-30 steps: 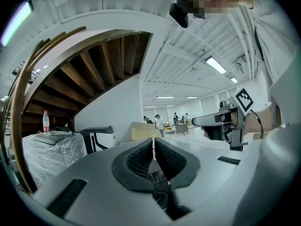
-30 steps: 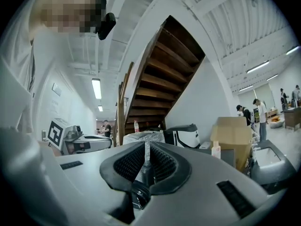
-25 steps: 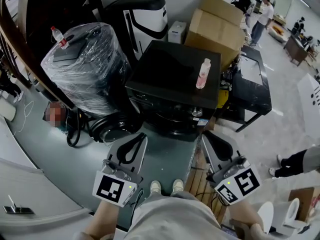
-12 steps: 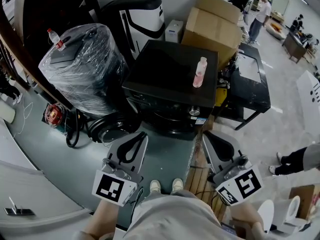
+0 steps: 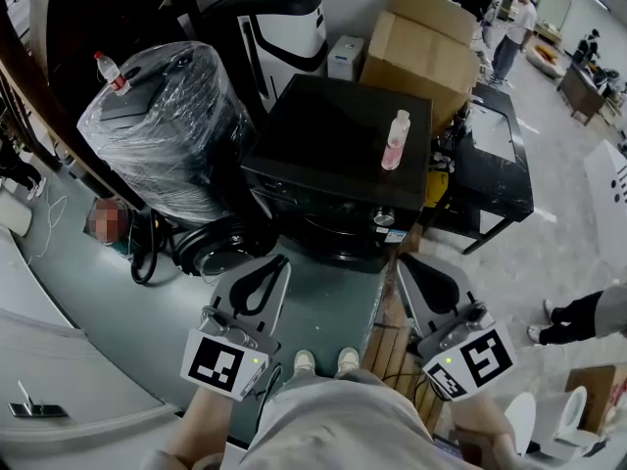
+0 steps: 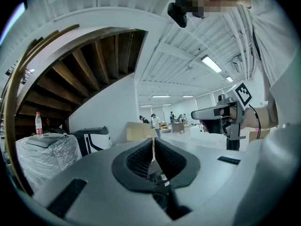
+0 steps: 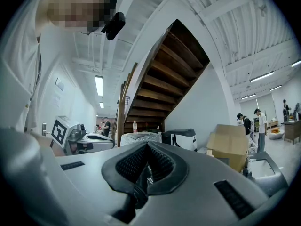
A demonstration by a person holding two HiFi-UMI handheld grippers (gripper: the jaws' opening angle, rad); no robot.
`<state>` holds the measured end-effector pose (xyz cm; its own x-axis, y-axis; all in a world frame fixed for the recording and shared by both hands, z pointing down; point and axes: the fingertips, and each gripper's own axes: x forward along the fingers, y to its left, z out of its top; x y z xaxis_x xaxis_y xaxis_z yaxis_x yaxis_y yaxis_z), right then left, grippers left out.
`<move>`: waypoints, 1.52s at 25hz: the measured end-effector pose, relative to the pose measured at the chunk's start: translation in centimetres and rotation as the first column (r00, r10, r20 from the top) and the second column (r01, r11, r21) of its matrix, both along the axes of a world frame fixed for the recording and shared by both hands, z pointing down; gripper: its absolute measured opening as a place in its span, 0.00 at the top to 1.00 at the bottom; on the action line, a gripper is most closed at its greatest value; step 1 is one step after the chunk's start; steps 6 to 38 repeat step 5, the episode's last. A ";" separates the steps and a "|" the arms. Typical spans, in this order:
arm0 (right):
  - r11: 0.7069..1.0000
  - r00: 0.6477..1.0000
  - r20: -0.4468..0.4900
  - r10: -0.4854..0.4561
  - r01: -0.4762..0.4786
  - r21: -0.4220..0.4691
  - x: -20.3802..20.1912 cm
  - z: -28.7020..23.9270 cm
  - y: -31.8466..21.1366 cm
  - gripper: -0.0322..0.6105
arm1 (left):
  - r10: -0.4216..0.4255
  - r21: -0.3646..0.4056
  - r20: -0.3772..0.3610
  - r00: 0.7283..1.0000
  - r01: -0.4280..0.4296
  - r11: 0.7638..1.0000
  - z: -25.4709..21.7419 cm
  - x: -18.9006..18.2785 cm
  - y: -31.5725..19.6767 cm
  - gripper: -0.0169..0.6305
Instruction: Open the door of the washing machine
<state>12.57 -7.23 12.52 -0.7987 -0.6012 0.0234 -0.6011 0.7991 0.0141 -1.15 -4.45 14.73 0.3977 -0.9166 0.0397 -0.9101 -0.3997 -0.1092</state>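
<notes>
A black washing machine (image 5: 338, 150) stands in front of me in the head view, with a pink bottle (image 5: 395, 140) on its top. Its round door (image 5: 338, 231) faces me low on the front and looks closed. My left gripper (image 5: 280, 262) hangs short of the machine's front left corner, its jaws shut on nothing (image 6: 153, 147). My right gripper (image 5: 403, 259) is level with the front right corner, apart from the machine, also shut and empty (image 7: 147, 147). Both gripper views look over the machine, which their own bodies hide.
A plastic-wrapped appliance (image 5: 162, 130) with a bottle (image 5: 111, 71) on it stands to the left, a black-and-white machine (image 5: 279, 27) behind it. Cardboard boxes (image 5: 421, 52) sit at the back right, next to a black table (image 5: 500, 169). Black cable coils (image 5: 217, 248) lie by the machine's left foot.
</notes>
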 end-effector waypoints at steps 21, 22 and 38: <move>1.000 1.000 0.005 -0.005 0.005 0.000 -0.1 0.0 -0.4 0.90 | 0.000 -0.002 0.010 1.000 0.000 1.000 0.2 0.1 -0.4 0.93; 1.000 1.000 0.005 -0.005 0.005 0.000 -0.1 0.0 -0.4 0.90 | 0.000 -0.002 0.010 1.000 0.000 1.000 0.2 0.1 -0.4 0.93; 1.000 1.000 0.005 -0.005 0.005 0.000 -0.1 0.0 -0.4 0.90 | 0.000 -0.002 0.010 1.000 0.000 1.000 0.2 0.1 -0.4 0.93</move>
